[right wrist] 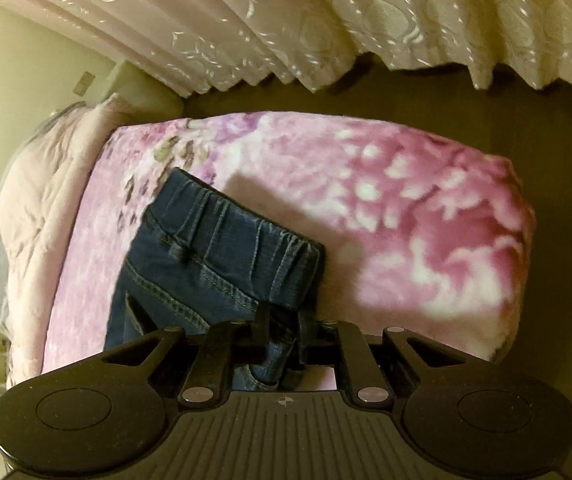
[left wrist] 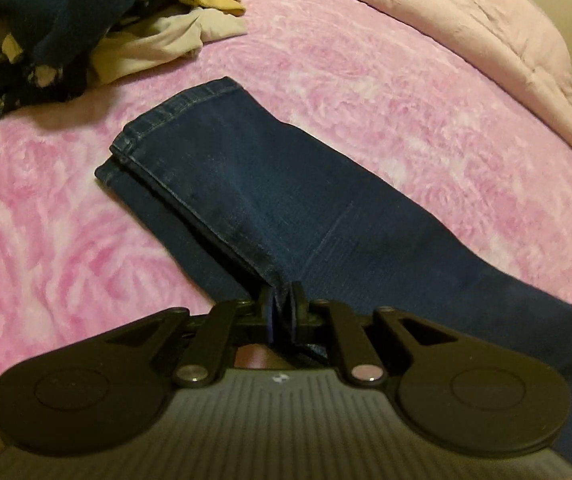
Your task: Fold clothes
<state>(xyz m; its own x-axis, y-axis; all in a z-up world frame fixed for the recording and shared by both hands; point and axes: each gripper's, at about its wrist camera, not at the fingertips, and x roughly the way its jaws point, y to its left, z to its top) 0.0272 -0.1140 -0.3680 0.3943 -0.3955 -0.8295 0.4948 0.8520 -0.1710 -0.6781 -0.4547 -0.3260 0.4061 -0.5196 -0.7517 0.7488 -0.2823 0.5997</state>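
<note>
A pair of dark blue jeans (left wrist: 270, 192) lies lengthwise on the pink floral blanket (left wrist: 46, 220), legs stacked, hems toward the far left. My left gripper (left wrist: 282, 300) is shut on the near edge of the jeans' leg fabric. In the right wrist view the waistband end of the jeans (right wrist: 222, 248) with belt loops lies on the blanket (right wrist: 405, 220). My right gripper (right wrist: 282, 320) is shut on the jeans near the waistband's near corner.
A pile of unfolded clothes (left wrist: 66, 20), dark blue, yellow and cream, sits at the far left of the bed. A pale pink quilt (left wrist: 465, 20) lies along the far side. Curtains (right wrist: 325, 12) hang beyond the bed's edge, with dark floor (right wrist: 565, 200) below.
</note>
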